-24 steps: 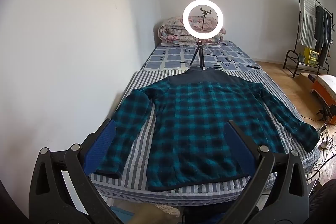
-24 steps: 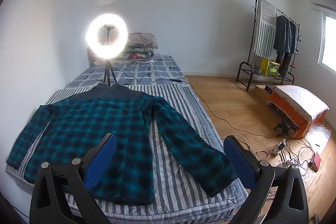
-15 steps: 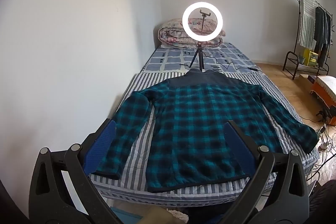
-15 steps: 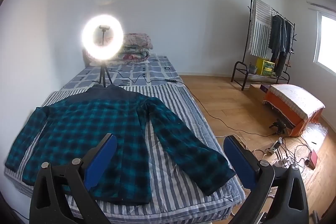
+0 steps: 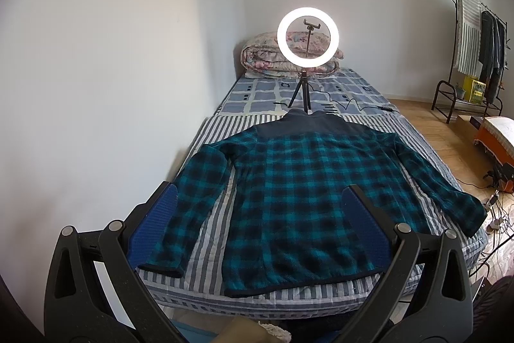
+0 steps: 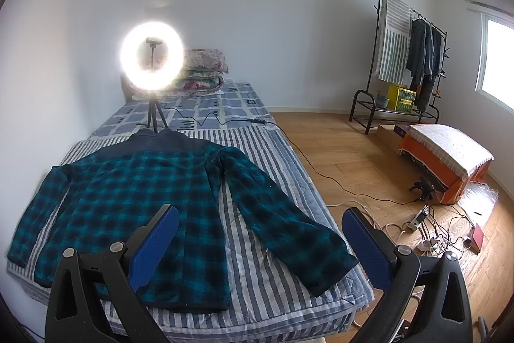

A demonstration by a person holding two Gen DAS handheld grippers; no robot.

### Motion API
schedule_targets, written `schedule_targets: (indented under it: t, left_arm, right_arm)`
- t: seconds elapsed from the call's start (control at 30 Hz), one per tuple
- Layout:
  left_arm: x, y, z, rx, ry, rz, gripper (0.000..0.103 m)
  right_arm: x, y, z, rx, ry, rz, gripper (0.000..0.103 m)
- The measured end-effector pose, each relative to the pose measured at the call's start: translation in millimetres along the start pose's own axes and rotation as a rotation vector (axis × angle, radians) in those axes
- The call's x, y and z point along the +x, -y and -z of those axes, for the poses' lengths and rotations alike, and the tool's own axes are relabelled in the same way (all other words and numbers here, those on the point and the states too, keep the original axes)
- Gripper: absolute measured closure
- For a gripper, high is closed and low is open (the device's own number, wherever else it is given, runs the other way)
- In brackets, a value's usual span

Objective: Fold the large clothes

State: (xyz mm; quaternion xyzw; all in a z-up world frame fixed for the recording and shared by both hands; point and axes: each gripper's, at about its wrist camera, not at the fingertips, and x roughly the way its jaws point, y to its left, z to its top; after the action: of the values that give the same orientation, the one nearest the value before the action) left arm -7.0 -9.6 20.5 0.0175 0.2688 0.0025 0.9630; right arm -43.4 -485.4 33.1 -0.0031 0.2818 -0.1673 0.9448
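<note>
A teal and black plaid jacket [image 5: 298, 192] lies flat on the striped bed [image 5: 208, 243], back up, both sleeves spread, dark collar toward the far end. It also shows in the right wrist view [image 6: 135, 198], with its right sleeve [image 6: 289, 227] reaching the bed's near right corner. My left gripper [image 5: 260, 214] is open and empty, held above the near bed edge over the jacket's hem. My right gripper [image 6: 260, 230] is open and empty, above the right sleeve and the bed's right side.
A lit ring light on a tripod [image 5: 307, 37] stands on the bed just beyond the collar, its cable [image 6: 225, 118] trailing to the floor. Folded quilts [image 5: 266, 60] lie at the head. A wall runs along the bed's left. A clothes rack [image 6: 408, 53], an orange box [image 6: 446, 156] and floor cables [image 6: 433, 233] are at right.
Both grippers have drifted slightly, so the jacket and bed sit a little differently in each view. The jaws stay open and the jacket has not moved.
</note>
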Motion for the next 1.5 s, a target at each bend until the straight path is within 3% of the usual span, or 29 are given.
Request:
schedule_targets:
  t: [0.27,1.5]
  left_arm:
    - [-8,6,-17,0.000,0.005,0.003,0.000]
    - [-11,3,-11,-0.003,0.016,0.004,0.000]
  right_arm:
    - [-2,-2,-2,-0.003,0.006,-0.003,0.000]
    - [-4,-4,-6,-0.006,0.013,0.009,0.000]
